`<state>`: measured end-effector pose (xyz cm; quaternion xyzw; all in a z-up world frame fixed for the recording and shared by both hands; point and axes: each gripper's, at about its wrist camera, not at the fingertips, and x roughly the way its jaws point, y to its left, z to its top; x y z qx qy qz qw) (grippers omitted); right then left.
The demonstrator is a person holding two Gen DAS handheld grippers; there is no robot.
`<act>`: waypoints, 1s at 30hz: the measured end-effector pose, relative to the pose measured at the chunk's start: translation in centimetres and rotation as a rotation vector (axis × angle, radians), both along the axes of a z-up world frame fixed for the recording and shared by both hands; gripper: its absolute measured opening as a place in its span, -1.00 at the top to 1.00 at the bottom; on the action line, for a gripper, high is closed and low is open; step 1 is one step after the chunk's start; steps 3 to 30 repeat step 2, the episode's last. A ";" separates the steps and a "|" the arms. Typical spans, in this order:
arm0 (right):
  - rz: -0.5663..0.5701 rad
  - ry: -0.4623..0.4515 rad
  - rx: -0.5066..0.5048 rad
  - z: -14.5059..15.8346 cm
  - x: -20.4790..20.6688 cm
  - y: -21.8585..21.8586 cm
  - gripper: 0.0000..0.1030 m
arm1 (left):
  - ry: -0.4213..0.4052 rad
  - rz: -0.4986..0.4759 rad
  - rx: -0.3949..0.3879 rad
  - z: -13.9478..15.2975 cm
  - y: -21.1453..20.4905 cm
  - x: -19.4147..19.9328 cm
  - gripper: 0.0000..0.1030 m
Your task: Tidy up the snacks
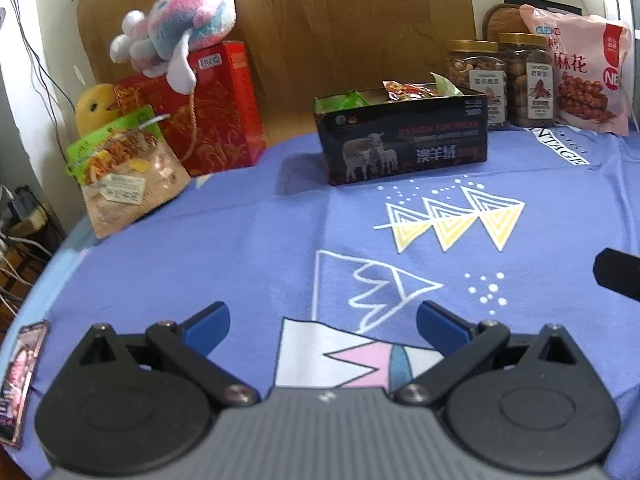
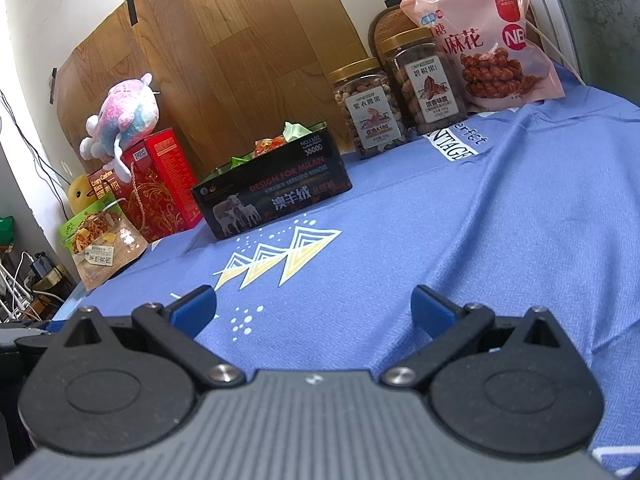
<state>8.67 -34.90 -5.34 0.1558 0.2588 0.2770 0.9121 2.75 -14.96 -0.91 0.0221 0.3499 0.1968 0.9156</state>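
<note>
A black open box [image 1: 404,140] with sheep printed on it stands at the back of the blue cloth [image 1: 240,264]; small snack packets [image 1: 408,90] lie inside. It also shows in the right wrist view [image 2: 272,196]. A small pink snack packet [image 1: 20,380] lies at the cloth's near left edge. My left gripper [image 1: 323,320] is open and empty, low over the cloth. My right gripper [image 2: 314,304] is open and empty, also well short of the box.
Two nut jars [image 2: 370,108] [image 2: 426,80] and a pink twist-snack bag [image 2: 486,36] stand back right. A red gift box [image 1: 208,116] with a plush toy [image 1: 180,20], a yellow plush [image 1: 94,106] and a green-tan snack pouch [image 1: 124,172] stand back left. Cables [image 2: 20,288] hang off the left edge.
</note>
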 end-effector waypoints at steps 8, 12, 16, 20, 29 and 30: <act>0.000 0.000 -0.001 0.0 0.0 0.0 -1.00 | -0.006 -0.010 -0.004 0.0 -0.1 -0.1 -1.00; 0.000 0.000 -0.001 0.0 0.0 0.0 -1.00 | -0.006 -0.010 -0.004 0.0 -0.1 -0.1 -1.00; 0.000 0.000 -0.001 0.0 0.0 0.0 -1.00 | -0.006 -0.010 -0.004 0.0 -0.1 -0.1 -1.00; 0.000 0.000 -0.001 0.0 0.0 0.0 -1.00 | -0.006 -0.010 -0.004 0.0 -0.1 -0.1 -1.00; 0.000 0.000 -0.001 0.0 0.0 0.0 -1.00 | -0.006 -0.010 -0.004 0.0 -0.1 -0.1 -1.00; 0.000 0.000 -0.001 0.0 0.0 0.0 -1.00 | -0.006 -0.010 -0.004 0.0 -0.1 -0.1 -1.00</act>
